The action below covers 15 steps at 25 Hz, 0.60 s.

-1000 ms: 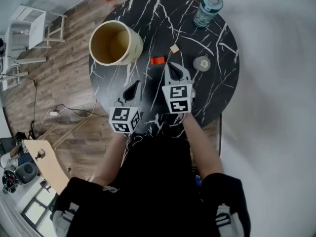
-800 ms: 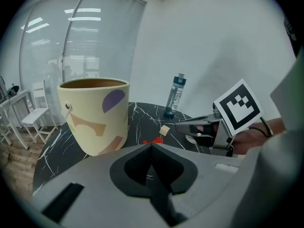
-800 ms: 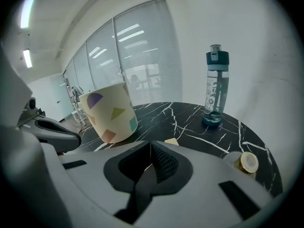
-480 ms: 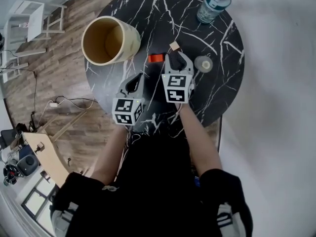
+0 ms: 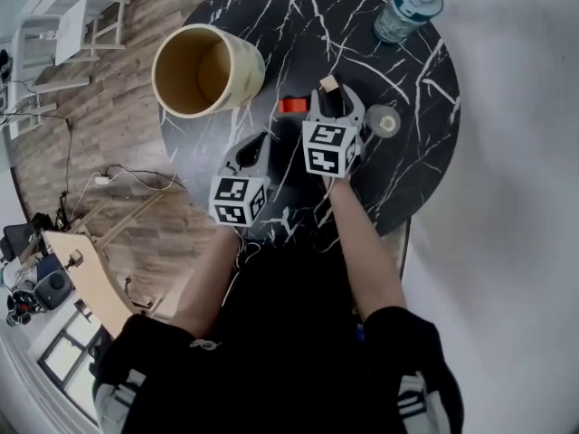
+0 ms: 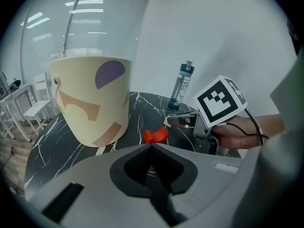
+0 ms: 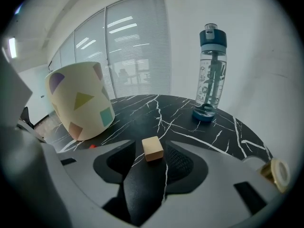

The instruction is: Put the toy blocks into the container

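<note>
Bottle, tape roll nr block.

Table: black top run through with thin white marble veins; the floor beside it is brown wood-grain planking. Container: cream-yellow outside, duller tan inside, its wall scattered with flat shapes, namely a purple half-round, a yellow triangle, a teal square, and orange-tan and pinkish patches. Small cube plain pale wood-beige; flat block bright red-orange; bottle clear with a dark teal cap and blue base; sleeves black.
</note>
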{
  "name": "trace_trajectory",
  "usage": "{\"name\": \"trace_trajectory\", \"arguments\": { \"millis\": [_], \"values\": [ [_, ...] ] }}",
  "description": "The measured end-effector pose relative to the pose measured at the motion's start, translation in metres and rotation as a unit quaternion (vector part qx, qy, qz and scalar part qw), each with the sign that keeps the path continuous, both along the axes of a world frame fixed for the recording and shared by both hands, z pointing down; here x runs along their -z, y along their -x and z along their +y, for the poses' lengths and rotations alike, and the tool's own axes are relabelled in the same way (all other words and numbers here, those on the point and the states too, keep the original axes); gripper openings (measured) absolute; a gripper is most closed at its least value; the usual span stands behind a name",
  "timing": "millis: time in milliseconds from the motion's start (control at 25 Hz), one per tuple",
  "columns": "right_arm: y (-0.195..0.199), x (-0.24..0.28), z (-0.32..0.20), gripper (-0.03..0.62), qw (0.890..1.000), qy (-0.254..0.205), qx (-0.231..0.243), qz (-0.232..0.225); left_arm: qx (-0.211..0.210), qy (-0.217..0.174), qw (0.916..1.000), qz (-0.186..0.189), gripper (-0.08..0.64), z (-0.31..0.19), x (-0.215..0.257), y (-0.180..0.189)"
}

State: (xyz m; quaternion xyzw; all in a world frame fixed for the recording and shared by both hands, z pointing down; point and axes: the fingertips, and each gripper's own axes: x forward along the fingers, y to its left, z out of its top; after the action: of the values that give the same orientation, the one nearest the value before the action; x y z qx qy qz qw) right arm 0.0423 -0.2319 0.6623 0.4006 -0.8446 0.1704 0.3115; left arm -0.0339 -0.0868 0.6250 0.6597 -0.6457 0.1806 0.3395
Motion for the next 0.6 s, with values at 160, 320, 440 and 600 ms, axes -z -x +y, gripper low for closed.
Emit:
{"name": "trace_trajectory", "arguments": {
  "millis": [160,320,440,600],
  "values": [
    [0.003,-0.011,-0.002,0.202,1.000,0.004,0.001,0.018,0.008,0.000,0.9999,0.010,0.000,0.004,-0.002,0.006],
    [0.003,-0.022,-0.003,0.197,0.999,0.005,0.003,0.038,0.001,-0.005,0.9999,0.015,0.000,0.010,0.000,0.013],
    [0.003,-0.021,-0.004,0.129,0.999,0.002,-0.005,0.043,-0.011,-0.008,0.9999,0.009,0.000,0.015,0.002,0.025],
    [0.002,-0.014,0.000,0.127,0.999,0.003,-0.011,0.039,-0.012,-0.014,0.9998,0.007,0.000,0.024,0.006,0.042]
  ]
}}
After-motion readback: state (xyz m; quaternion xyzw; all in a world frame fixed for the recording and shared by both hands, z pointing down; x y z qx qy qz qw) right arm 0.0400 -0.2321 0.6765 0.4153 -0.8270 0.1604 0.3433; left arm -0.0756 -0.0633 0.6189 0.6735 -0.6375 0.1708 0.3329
